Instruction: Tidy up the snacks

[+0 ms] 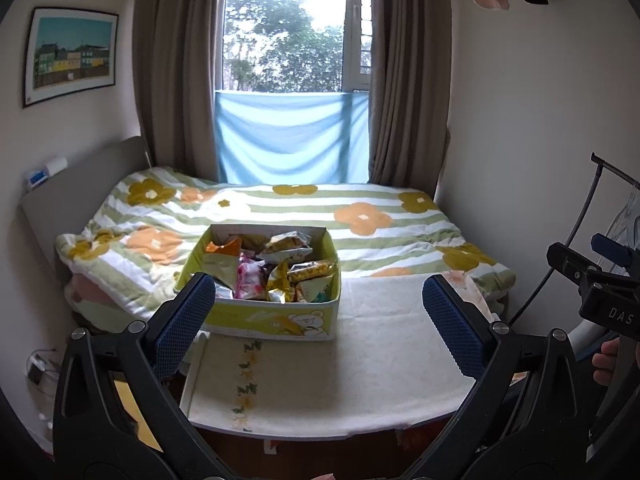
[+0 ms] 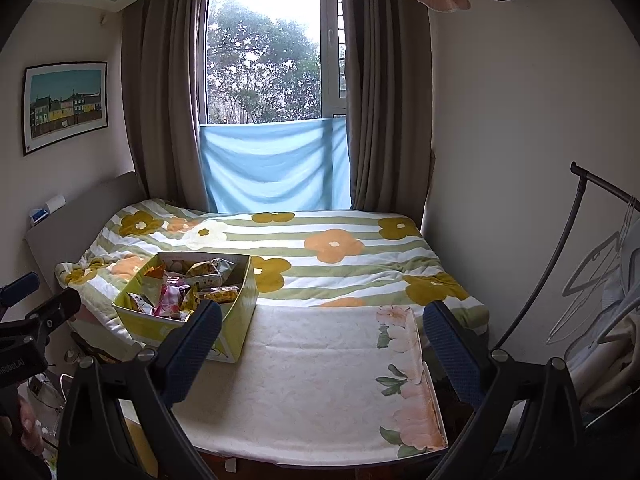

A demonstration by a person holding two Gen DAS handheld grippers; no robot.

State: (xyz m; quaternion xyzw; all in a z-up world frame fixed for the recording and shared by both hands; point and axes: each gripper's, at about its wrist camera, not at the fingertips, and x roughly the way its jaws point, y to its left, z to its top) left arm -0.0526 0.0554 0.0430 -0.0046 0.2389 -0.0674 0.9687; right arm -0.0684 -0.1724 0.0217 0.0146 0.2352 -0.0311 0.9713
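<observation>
Snacks (image 1: 276, 268) lay heaped in a yellow-green box (image 1: 272, 320) with a bear print, which stood at the far left of the cloth-covered tabletop (image 1: 360, 360), against the bed (image 1: 360, 216). No packet showed outside the box, so the scene fitted either snacks gathered in or a jumble waiting to be sorted out. Both tools hovered above the near edge: the left hand-held gripper (image 1: 320, 320) and the right hand-held gripper (image 2: 320, 344) each gaped wide, holding nothing. Readable writing was scant: "DAS" on one tool's body, "Robot.AI" on the other; packet print was too small.
</observation>
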